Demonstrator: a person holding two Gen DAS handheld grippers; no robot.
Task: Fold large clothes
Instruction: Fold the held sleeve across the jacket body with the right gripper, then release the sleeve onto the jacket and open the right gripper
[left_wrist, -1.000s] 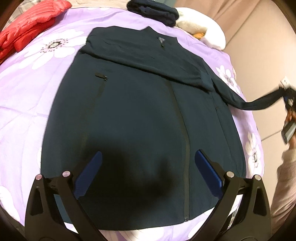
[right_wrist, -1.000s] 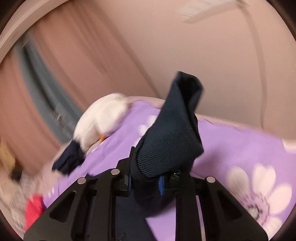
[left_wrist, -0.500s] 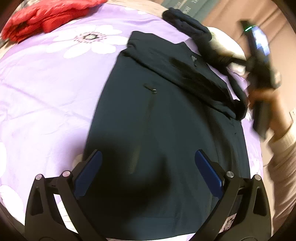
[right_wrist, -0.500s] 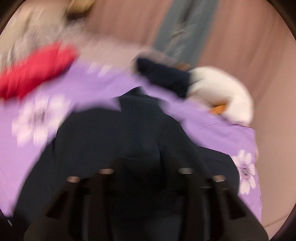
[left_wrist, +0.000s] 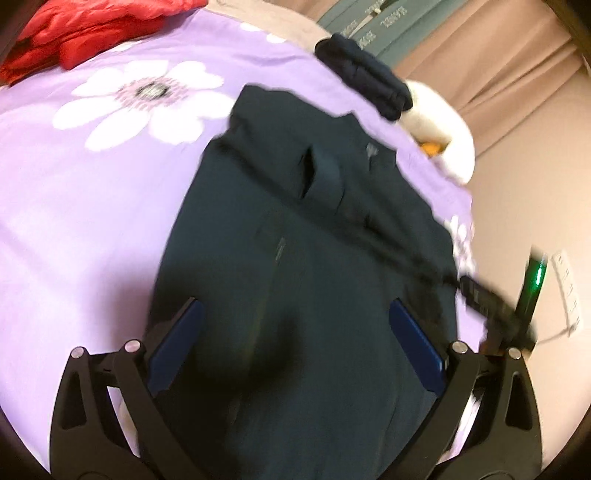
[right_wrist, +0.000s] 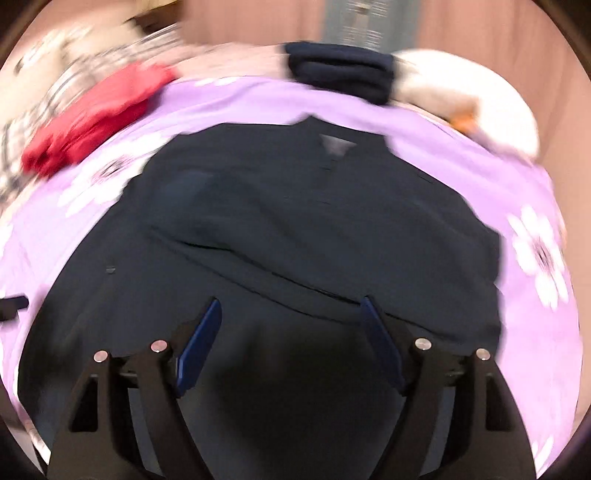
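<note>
Writing: grey panel past the far edge of the bed has mirrored lettering, too blurred to read. Grey triangular tag inside the jacket collar, no legible text.

Dark jacket lies flat on the bed, purple sheet with white flowers, both sleeves across the chest. Beyond the jacket collar: folded dark garment, white plush touching it. Red jacket at the bed's far left corner, well apart from the dark jacket. Nothing sits on the jacket.

Left tongs open, empty, over the jacket hem. Right tongs opening, nothing between them, over the jacket's lower half; seen blurred in the left view at the jacket's right edge.

Change: a second ago the right tongs gripped the cuff, sleeve stretched off the right side; now the sleeve is released and lies folded over the chest.
</note>
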